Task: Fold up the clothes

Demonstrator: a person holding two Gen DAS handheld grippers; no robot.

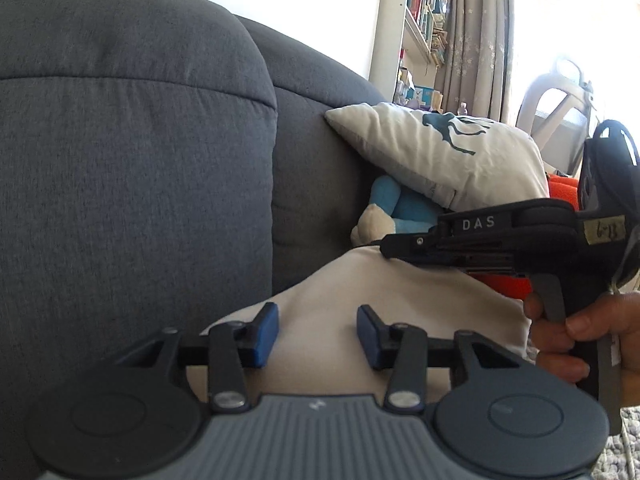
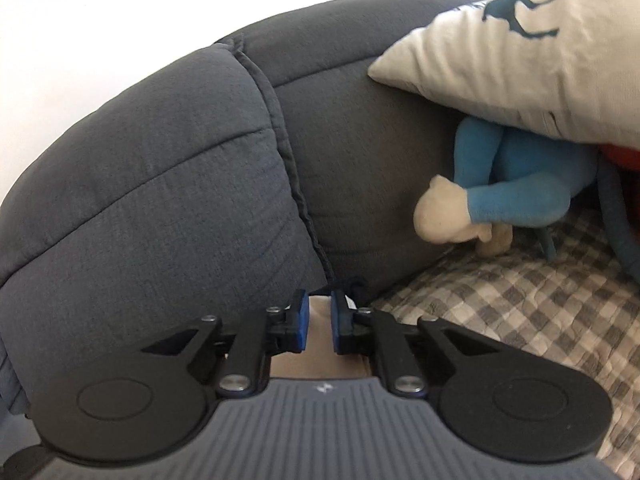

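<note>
Cream garment sits low centre in the left wrist view, draped over the seat in front of the dark grey sofa back. Its far edge runs toward 1 o'clock, where the right gripper reaches in from 3 o'clock.

Right gripper: blue pads nearly together, with a strip of cream cloth and a dark trim or label between them. It reads as clamped on the garment's edge. A person's hand squeezes its trigger at 4 o'clock in the left view.

Left gripper: jaws apart, cloth lying under and between the pads, which do not press on it. No grip yet.

Step, as a judgement: picking up the edge or corners for a fold. Right side secured, left side pending.

Next move calls for the left gripper to close on a matching edge point, then both to lift evenly so the cloth hangs flat and doesn't bunch.

Surroundings: cream pillow with teal deer print at 1 o'clock, blue plush toy tucked beneath it, checked grey-white seat cover at 4 o'clock. Keep the lift clear of the toy and pillow.
</note>
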